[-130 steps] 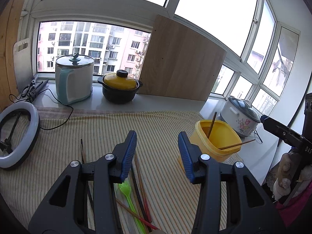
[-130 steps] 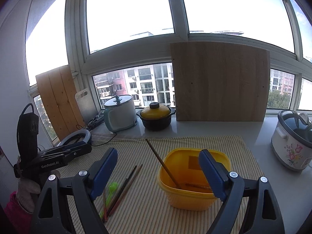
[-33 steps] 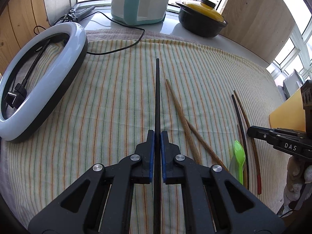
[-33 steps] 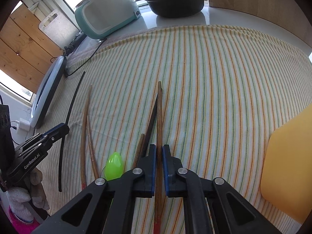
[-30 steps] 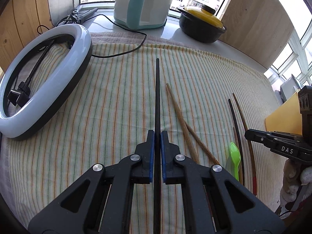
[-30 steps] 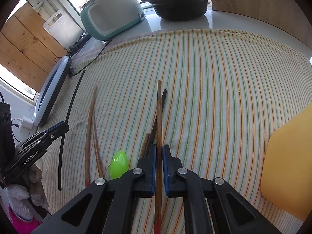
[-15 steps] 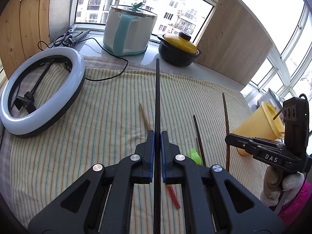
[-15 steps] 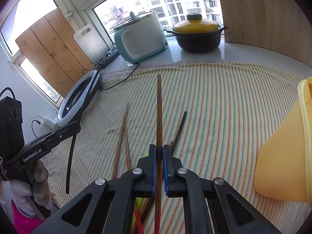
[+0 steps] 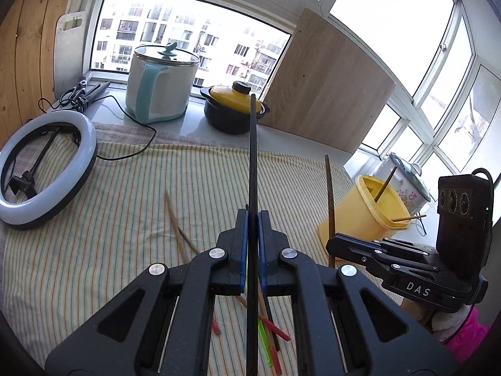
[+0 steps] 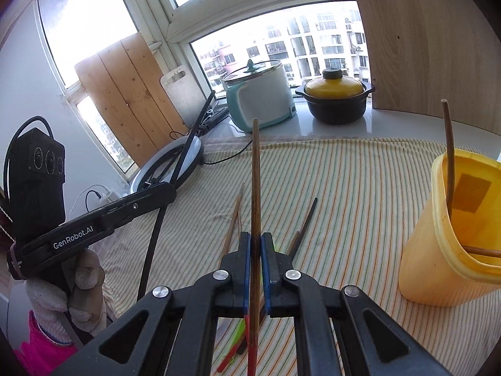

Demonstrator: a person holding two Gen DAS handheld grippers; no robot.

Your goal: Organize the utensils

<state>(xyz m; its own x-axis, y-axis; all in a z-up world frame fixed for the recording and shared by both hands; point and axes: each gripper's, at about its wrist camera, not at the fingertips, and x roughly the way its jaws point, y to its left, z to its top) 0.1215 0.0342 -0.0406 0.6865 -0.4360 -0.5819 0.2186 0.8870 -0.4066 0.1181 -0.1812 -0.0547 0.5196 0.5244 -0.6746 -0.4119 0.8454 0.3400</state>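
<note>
Black plastic and blue pads make up the left gripper [image 9: 253, 219], whose jaws are clamped on a black chopstick [image 9: 252, 156] that is held clear of the striped cloth [image 9: 109, 219], its tip pointing toward the windowsill. To the left on the cloth a ring light [image 9: 47, 169] is seen. Loose chopsticks [image 9: 178, 228] are left lying on the cloth below the grippers, with a green spoon [image 9: 262, 335] partly hidden among them. Further right, the right gripper [image 10: 256, 244] is closed on a brown chopstick [image 10: 255, 181], also raised above the cloth. At the far right a yellow container [image 10: 438, 250] is stood on the cloth, two chopsticks [image 10: 449, 156] already leaning inside it. A gloved hand [image 10: 72, 294] is seen holding the left tool.
</note>
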